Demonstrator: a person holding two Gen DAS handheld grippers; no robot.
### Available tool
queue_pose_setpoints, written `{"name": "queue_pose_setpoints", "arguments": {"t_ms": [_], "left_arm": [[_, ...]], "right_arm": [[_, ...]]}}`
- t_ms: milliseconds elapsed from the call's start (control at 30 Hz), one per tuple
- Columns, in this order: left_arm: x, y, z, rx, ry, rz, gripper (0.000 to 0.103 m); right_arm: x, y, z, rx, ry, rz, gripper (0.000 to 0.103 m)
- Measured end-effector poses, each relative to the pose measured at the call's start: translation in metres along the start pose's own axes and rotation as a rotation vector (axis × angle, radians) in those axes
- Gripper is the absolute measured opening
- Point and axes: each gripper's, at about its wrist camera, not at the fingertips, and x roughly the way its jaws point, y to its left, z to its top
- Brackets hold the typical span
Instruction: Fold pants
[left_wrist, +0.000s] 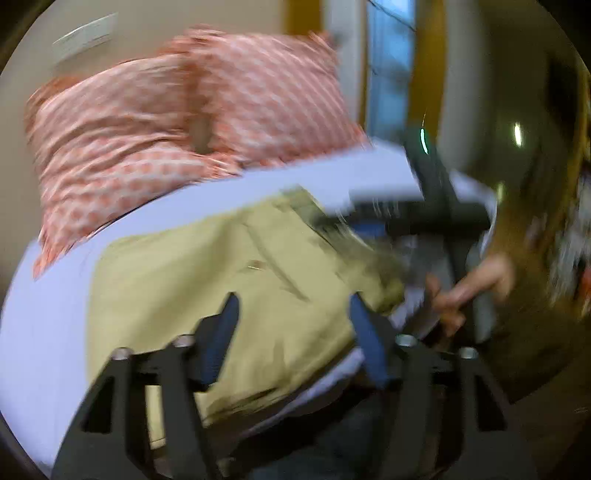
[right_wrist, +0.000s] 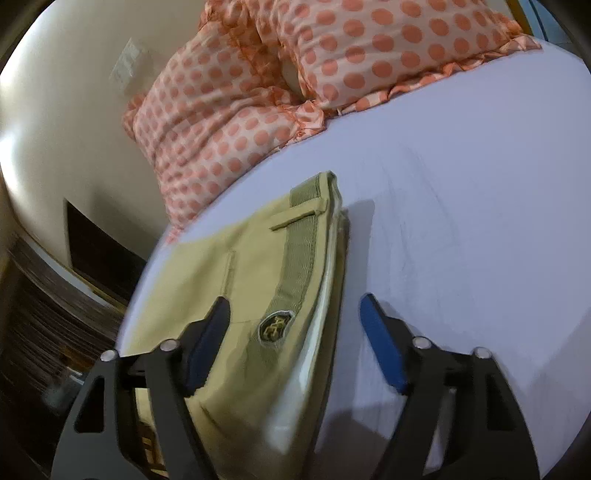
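Both jaws spread apart, the left hand-held gripper (left_wrist: 291, 314) and right hand-held gripper (right_wrist: 295, 317) hover over the folded khaki pants (right_wrist: 255, 295) — gripping nothing. The pants lie on the bed's lavender sheet (right_wrist: 461, 206), near its edge; beyond them — two orange polka-dot pillows (right_wrist: 295, 74).

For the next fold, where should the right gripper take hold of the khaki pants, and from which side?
Probably the waistband edge of the khaki pants, coming in low from the bare sheet side. The layers stack there into a raised, firm lip between the open right gripper fingers, easier to pinch than the flat panel.
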Motion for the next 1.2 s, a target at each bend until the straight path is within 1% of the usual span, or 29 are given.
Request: {"name": "queue_pose_setpoints", "arguments": {"t_ms": [33,67,100,133,167,233,300,333,367,400,433,500,533,567,633,700,767,833,867,900,933,967,1000,1033,1067,1100,1133,1167,1200], "left_arm": [[-0.008,0.024,0.004,-0.073,-0.021,0.015,0.072],[-0.013,0.062,0.006,-0.173,-0.037,0.060,0.077],[-0.011,0.088,0.005,-0.242,-0.026,0.093,0.078],[-0.004,0.114,0.003,-0.312,0.009,0.110,0.079],[0.008,0.140,0.001,-0.387,0.061,0.101,0.078],[0.033,0.179,-0.008,-0.507,0.154,0.041,0.078],[0.056,0.194,-0.014,-0.547,0.225,-0.033,0.078],[0.064,0.196,-0.016,-0.554,0.248,-0.072,0.078],[0.070,0.196,-0.017,-0.559,0.263,-0.119,0.082],[0.071,0.194,-0.014,-0.546,0.241,-0.145,0.082],[0.075,0.192,-0.016,-0.554,0.256,-0.184,0.082],[0.080,0.191,-0.012,-0.548,0.263,-0.204,0.069],[0.080,0.190,-0.012,-0.541,0.274,-0.199,0.039],[0.081,0.191,-0.012,-0.544,0.286,-0.201,0.021],[0.082,0.196,-0.003,-0.554,0.271,-0.226,0.012],[0.083,0.191,0.020,-0.491,0.232,-0.193,0.010],[0.086,0.187,0.050,-0.444,0.161,-0.156,0.010],[0.095,0.191,0.074,-0.427,0.106,-0.135,0.010],[0.106,0.194,0.089,-0.412,0.074,-0.099,0.010],[0.116,0.196,0.097,-0.405,0.071,-0.064,0.011],[0.131,0.198,0.106,-0.392,0.083,-0.016,0.017],[0.149,0.201,0.111,-0.386,0.104,0.044,0.020],[0.162,0.205,0.112,-0.395,0.134,0.095,0.020],[0.173,0.209,0.111,-0.413,0.169,0.137,0.020],[0.176,0.213,0.107,-0.436,0.189,0.150,0.024],[0.167,0.216,0.099,-0.468,0.175,0.141,0.027],[0.155,0.215,0.092,-0.474,0.156,0.147,0.033],[0.139,0.210,0.085,-0.465,0.141,0.181,0.045],[0.124,0.203,0.077,-0.452,0.127,0.217,0.054]], "right_arm": [[0.004,0.002,0.002,-0.011,0.010,0.008,0.070],[0.009,0.004,0.003,-0.013,0.025,0.026,0.068],[0.013,0.006,0.003,-0.023,0.038,0.039,0.068],[0.016,0.008,0.004,-0.038,0.043,0.041,0.068],[0.017,0.008,0.005,-0.045,0.046,0.050,0.064],[0.019,0.002,0.008,-0.024,0.060,0.089,0.056],[0.020,-0.002,0.008,-0.019,0.081,0.136,0.042],[0.022,-0.004,0.007,-0.020,0.100,0.173,0.038],[0.023,-0.005,0.008,-0.017,0.109,0.195,0.033],[0.026,-0.008,0.009,0.006,0.134,0.252,0.027],[0.029,-0.013,0.009,0.044,0.160,0.309,0.024],[0.035,-0.022,0.011,0.126,0.197,0.404,0.021],[0.038,-0.025,0.012,0.165,0.215,0.439,0.020],[0.039,-0.025,0.013,0.177,0.223,0.449,0.019],[0.038,-0.016,0.025,0.167,0.222,0.464,0.019],[0.036,-0.001,0.045,0.119,0.201,0.460,0.018],[0.032,0.013,0.069,0.065,0.162,0.443,0.018],[0.031,0.021,0.100,0.030,0.102,0.404,0.017],[0.032,0.020,0.114,0.027,0.071,0.375,0.017],[0.034,0.017,0.126,0.023,0.047,0.329,0.018],[0.039,0.013,0.136,0.020,0.030,0.274,0.018],[0.045,0.009,0.144,0.021,0.019,0.208,0.022],[0.054,0.001,0.151,0.021,0.009,0.103,0.027],[0.059,-0.005,0.152,0.020,0.007,0.002,0.029],[0.060,-0.011,0.152,0.015,0.006,-0.118,0.029],[0.055,-0.015,0.147,0.004,-0.002,-0.201,0.030],[0.044,-0.016,0.140,-0.002,-0.029,-0.219,0.035],[0.029,-0.013,0.129,-0.013,-0.067,-0.231,0.057],[0.015,-0.006,0.117,-0.028,-0.096,-0.242,0.084]]}}
